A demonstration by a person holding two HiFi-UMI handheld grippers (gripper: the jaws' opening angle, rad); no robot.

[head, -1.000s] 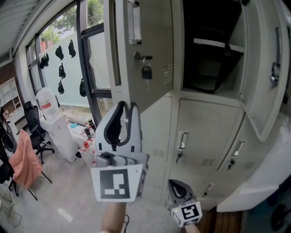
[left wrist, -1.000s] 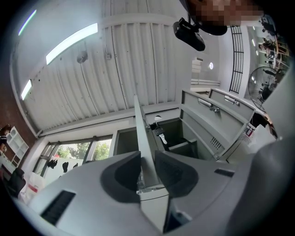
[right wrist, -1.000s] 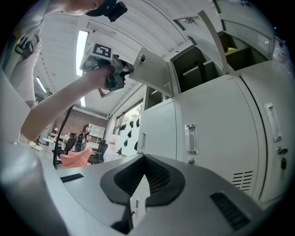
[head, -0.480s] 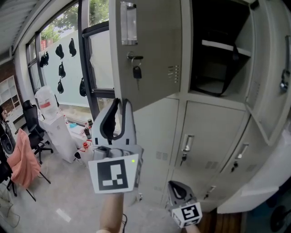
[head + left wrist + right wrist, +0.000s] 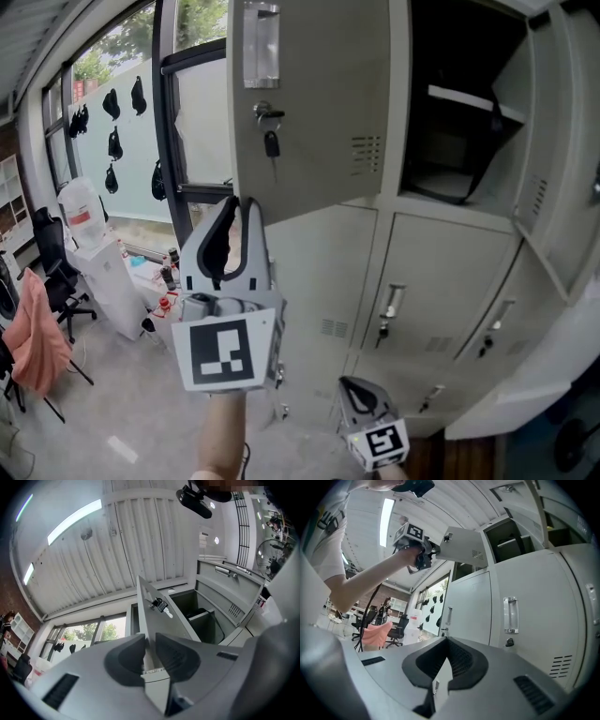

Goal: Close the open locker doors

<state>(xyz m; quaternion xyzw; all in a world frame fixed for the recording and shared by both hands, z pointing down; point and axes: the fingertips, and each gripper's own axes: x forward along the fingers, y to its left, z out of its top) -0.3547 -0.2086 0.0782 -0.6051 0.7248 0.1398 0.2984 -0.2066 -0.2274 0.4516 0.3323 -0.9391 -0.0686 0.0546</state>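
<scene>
An upper grey locker door (image 5: 314, 103) stands open, with a key (image 5: 270, 141) hanging in its lock. To its right is the dark open compartment (image 5: 459, 122). My left gripper (image 5: 234, 202) points up at the door's lower corner. In the left gripper view, the door's lower edge (image 5: 149, 656) fills the narrow gap of the left gripper (image 5: 150, 641), whose jaws have just been closing onto it. My right gripper (image 5: 350, 382) hangs low before the closed lower lockers (image 5: 441, 281). The right gripper (image 5: 446, 641) is shut and holds nothing.
A second open door (image 5: 567, 159) juts out at the far right. Left of the lockers are a window (image 5: 202, 122), a water dispenser (image 5: 89, 234) and an office chair draped in pink cloth (image 5: 37, 337). The right gripper view faces closed doors with handles (image 5: 510, 615).
The left gripper has shifted left across the picture with the door's corner between its jaws. The door now shows broader, its key further left. The right gripper sank slightly.
</scene>
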